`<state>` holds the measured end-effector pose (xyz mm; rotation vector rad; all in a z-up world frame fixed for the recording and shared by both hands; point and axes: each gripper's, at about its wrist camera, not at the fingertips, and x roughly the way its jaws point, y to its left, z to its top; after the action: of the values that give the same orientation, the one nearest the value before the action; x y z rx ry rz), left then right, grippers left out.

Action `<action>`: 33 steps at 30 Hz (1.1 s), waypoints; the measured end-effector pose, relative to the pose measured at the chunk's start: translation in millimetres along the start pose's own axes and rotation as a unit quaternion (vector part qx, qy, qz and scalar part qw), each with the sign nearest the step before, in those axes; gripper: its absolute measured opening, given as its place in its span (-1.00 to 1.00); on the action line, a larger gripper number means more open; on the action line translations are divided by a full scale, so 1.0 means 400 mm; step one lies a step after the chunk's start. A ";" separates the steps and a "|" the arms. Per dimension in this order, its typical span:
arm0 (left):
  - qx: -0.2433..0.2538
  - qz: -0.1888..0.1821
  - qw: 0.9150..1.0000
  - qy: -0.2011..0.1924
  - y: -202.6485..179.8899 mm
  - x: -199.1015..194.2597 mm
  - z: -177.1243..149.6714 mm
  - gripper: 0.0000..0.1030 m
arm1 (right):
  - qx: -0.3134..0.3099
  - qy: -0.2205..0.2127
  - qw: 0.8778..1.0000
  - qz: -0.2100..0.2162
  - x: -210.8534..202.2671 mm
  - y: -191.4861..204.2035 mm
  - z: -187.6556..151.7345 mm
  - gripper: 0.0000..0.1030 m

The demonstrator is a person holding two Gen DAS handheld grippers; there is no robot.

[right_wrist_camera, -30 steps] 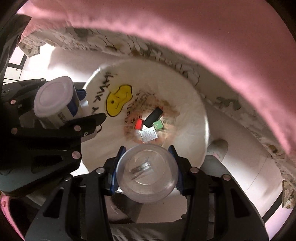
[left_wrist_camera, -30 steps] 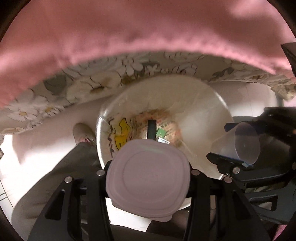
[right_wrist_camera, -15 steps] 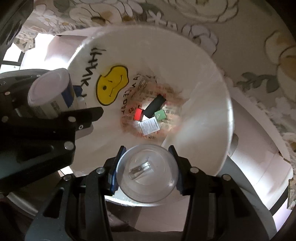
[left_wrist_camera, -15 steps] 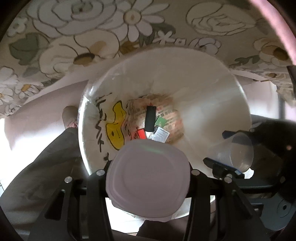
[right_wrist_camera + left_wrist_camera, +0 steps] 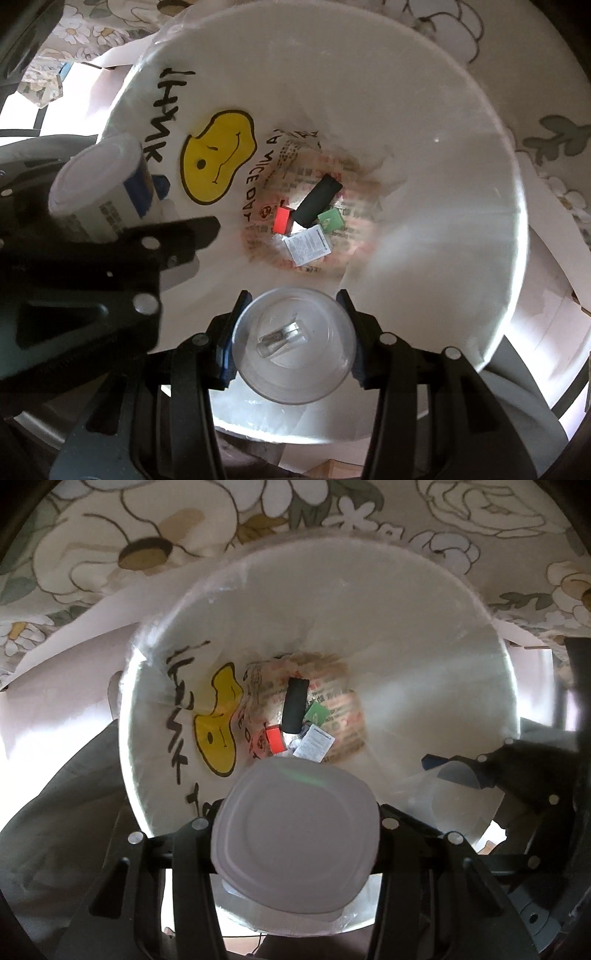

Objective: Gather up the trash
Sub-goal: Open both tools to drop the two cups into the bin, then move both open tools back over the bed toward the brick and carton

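A floral cloth [image 5: 110,535] in cream, grey-green and brown fills the upper background; pale, brightly lit floor [image 5: 55,701] shows beneath its edge, washed out by strong daylight.

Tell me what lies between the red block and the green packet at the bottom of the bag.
A black bar lies between the red block and the green packet, touching both; the right wrist view shows it.
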<state>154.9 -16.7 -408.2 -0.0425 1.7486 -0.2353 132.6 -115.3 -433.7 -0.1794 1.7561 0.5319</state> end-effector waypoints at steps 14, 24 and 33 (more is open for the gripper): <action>-0.008 0.002 1.000 0.015 0.001 0.038 0.008 0.25 | 0.009 -0.002 1.000 -0.002 0.034 -0.003 0.013 0.12; -0.009 0.004 1.000 0.012 0.003 0.026 -0.001 0.25 | 0.006 -0.016 1.000 -0.005 0.019 0.003 -0.001 0.12; -0.003 0.010 1.000 -0.013 -0.001 -0.028 -0.042 0.25 | -0.001 -0.047 0.999 -0.015 -0.042 0.009 -0.032 0.11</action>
<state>140.7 -12.9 -394.3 -0.0320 1.7232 -0.2133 123.9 -120.4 -414.8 -0.1797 1.6599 0.5121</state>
